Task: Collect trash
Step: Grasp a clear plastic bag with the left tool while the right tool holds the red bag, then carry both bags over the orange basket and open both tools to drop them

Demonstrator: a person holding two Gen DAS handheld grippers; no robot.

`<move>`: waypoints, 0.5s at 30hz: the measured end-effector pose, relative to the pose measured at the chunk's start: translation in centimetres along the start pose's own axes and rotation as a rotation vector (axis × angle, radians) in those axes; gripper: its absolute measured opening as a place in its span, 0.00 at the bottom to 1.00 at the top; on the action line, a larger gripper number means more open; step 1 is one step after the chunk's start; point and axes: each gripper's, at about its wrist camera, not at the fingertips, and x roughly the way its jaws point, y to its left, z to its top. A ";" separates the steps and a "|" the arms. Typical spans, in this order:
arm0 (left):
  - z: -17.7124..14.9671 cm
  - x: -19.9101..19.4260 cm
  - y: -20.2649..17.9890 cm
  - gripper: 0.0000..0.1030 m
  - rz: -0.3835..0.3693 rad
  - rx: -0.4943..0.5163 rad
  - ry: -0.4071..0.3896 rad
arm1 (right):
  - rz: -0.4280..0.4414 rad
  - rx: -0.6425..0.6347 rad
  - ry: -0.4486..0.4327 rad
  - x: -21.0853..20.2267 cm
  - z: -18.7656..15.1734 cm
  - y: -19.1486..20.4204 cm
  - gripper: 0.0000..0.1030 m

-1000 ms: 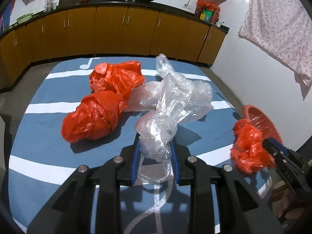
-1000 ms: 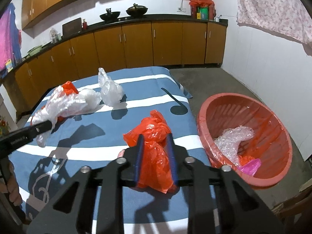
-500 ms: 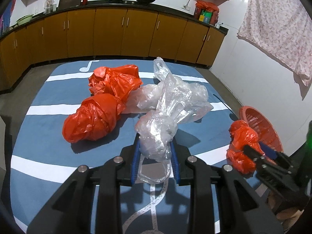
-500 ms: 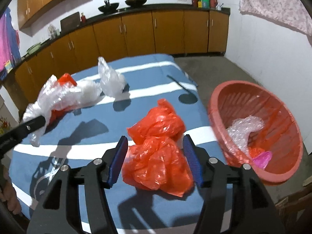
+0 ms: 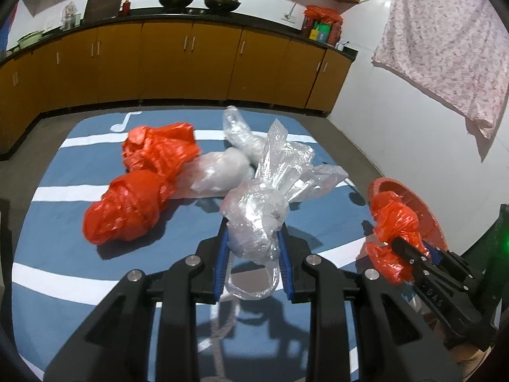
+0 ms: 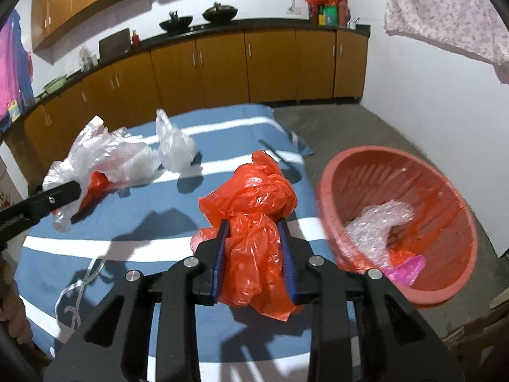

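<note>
My left gripper (image 5: 253,251) is shut on a crumpled clear plastic bag (image 5: 264,210) and holds it above the blue striped cloth (image 5: 63,248). My right gripper (image 6: 254,254) is shut on a crumpled red plastic bag (image 6: 254,219), lifted just left of the red basket (image 6: 413,293). The right gripper with its red bag also shows in the left wrist view (image 5: 394,222), in front of the basket (image 5: 429,219). The left gripper's finger and clear bag show at the left of the right wrist view (image 6: 95,156).
Two red bags (image 5: 127,210) (image 5: 159,149) and clear bags (image 5: 219,172) lie on the cloth. The basket holds bubble wrap (image 6: 378,222) and a pink scrap (image 6: 407,270). Brown cabinets (image 5: 191,60) run along the back; a white wall (image 6: 429,89) stands right.
My right gripper, open around the red bag half a second ago, has shut on it again and lifted it nearer the basket. The left gripper has kept its hold on the clear bag.
</note>
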 end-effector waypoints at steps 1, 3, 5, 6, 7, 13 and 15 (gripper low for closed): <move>0.1 0.0 -0.4 0.27 -0.005 0.004 -0.002 | -0.006 0.003 -0.015 -0.6 0.1 -0.3 0.29; 0.3 0.0 -1.3 0.27 -0.022 0.014 -0.006 | -0.013 0.006 -0.034 -1.4 0.3 -0.9 0.29; 0.4 0.0 -2.3 0.27 -0.038 0.025 -0.008 | -0.021 0.009 -0.048 -2.0 0.3 -1.3 0.29; 0.5 0.0 -2.6 0.27 -0.044 0.030 -0.009 | -0.026 0.011 -0.057 -2.4 0.3 -1.7 0.29; 0.6 0.0 -3.2 0.27 -0.054 0.039 -0.011 | -0.030 0.013 -0.061 -2.6 0.4 -1.9 0.29; 0.8 0.3 -6.2 0.27 -0.095 0.083 -0.011 | -0.066 0.033 -0.099 -4.1 0.6 -3.6 0.29; 0.8 0.5 -7.2 0.27 -0.109 0.092 -0.010 | -0.083 0.039 -0.110 -4.5 0.5 -4.3 0.29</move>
